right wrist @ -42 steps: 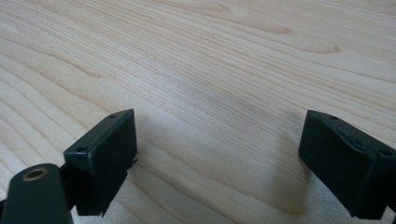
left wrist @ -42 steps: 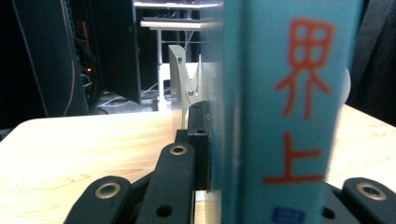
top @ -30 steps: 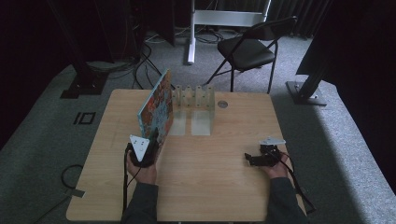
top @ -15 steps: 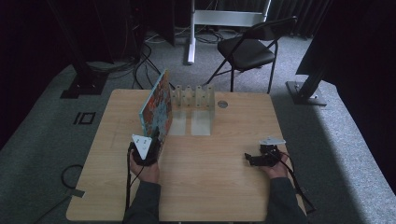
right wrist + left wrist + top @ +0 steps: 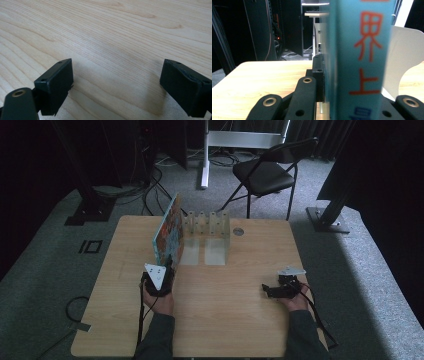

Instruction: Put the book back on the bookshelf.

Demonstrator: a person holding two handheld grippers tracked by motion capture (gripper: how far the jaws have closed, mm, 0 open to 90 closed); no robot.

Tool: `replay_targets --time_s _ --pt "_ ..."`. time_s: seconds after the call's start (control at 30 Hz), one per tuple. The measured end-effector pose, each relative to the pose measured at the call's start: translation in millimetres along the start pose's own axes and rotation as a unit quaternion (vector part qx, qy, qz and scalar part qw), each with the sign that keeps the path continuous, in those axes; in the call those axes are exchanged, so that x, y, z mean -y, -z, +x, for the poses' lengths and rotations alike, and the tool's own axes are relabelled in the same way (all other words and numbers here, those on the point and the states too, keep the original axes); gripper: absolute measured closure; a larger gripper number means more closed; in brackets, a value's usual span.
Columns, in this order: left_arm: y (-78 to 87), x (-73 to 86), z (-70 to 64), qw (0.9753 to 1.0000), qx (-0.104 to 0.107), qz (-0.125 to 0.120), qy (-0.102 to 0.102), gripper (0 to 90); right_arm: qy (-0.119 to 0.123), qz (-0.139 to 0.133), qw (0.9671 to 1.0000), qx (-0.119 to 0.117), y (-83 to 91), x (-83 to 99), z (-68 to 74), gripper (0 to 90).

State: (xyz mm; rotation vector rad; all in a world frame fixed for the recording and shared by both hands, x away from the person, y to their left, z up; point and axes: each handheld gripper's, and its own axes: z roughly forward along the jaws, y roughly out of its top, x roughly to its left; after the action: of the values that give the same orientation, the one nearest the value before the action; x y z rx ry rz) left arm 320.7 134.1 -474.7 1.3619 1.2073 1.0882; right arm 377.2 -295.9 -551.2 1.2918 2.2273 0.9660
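Dim and dark all around in the high view, with soft light on the worktop (image 5: 240,320). Very blurry on the close book (image 5: 359,62). Sharp wood grain, faint shadows under the black fingers (image 5: 55,82).

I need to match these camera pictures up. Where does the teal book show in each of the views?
High view: the book stands upright at the left end of the white rack, with the left tool at its near edge.
Left gripper view: its spine sits centre-right, clamped.
Right gripper view: bare tabletop between the open jaws.
Shared landmark: the wooden table.
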Motion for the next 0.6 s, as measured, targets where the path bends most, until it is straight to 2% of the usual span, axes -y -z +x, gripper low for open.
replay_targets --time_s 0.23,0.6 --pt "-1.2 -1.5 -2.5 0.9999 -0.005 -0.009 -0.009 80.8 0.000 0.000 1.0000 0.000 0.0 0.0 0.0 11.2" --pt "-5.7 -0.6 -4.9 0.9997 -0.019 -0.012 -0.006 80.8 0.000 0.000 1.0000 0.000 0.0 0.0 -0.1 11.2"
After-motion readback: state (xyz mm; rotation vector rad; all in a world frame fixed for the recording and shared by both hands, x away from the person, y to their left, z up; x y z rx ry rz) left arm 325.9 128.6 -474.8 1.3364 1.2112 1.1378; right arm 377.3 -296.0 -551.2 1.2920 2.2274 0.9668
